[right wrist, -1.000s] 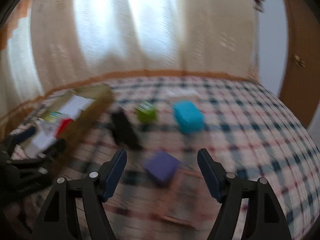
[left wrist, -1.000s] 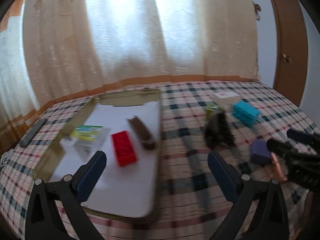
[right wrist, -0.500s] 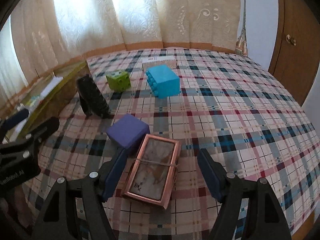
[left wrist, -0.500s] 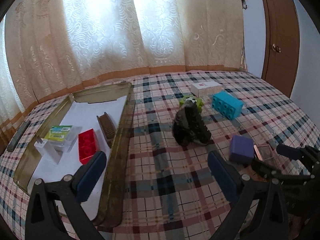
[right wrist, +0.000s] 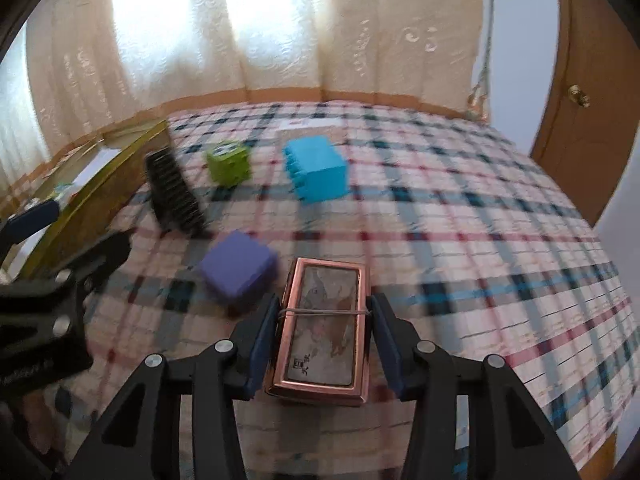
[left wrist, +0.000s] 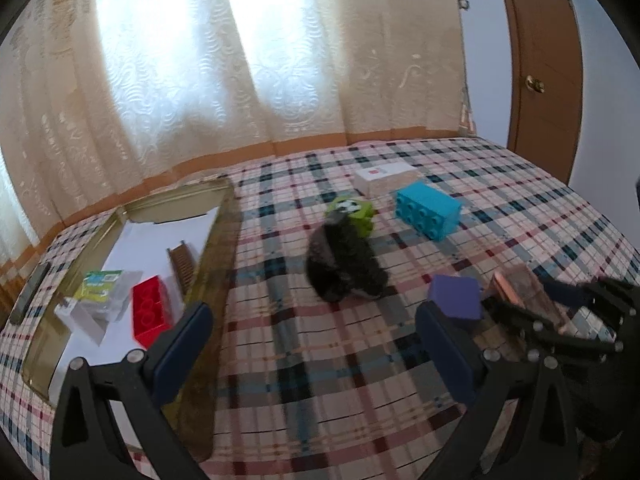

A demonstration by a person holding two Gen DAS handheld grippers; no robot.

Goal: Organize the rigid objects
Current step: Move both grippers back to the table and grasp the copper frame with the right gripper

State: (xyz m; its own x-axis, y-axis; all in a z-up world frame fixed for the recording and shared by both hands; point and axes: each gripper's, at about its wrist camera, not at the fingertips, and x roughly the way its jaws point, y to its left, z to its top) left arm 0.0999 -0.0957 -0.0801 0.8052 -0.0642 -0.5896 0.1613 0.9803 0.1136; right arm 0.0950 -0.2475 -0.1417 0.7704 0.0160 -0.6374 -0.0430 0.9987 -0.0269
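The right claw [right wrist: 323, 340] has just been closing, and its two blue pads now press on the long sides of a copper-framed box [right wrist: 323, 330] with a thin band around its middle. The box lies flat between them on the checked bed cover [right wrist: 460, 216]. Just to the left of this claw, close to the box's far corner, sits a purple cube [right wrist: 239, 266]. Further ahead of the claw and to the left lies a black ribbed piece [right wrist: 173, 194], beyond it a green cube [right wrist: 228, 162], and straight ahead a blue brick [right wrist: 316, 174].

The left claw [left wrist: 314, 340] is wide open and holds nothing. To its left lies a gold tray [left wrist: 224, 216] holding a red brick [left wrist: 151, 310], a brown piece [left wrist: 182, 258] and a small green-labelled box [left wrist: 100, 282]. A white box [left wrist: 384, 178] lies far ahead of it.
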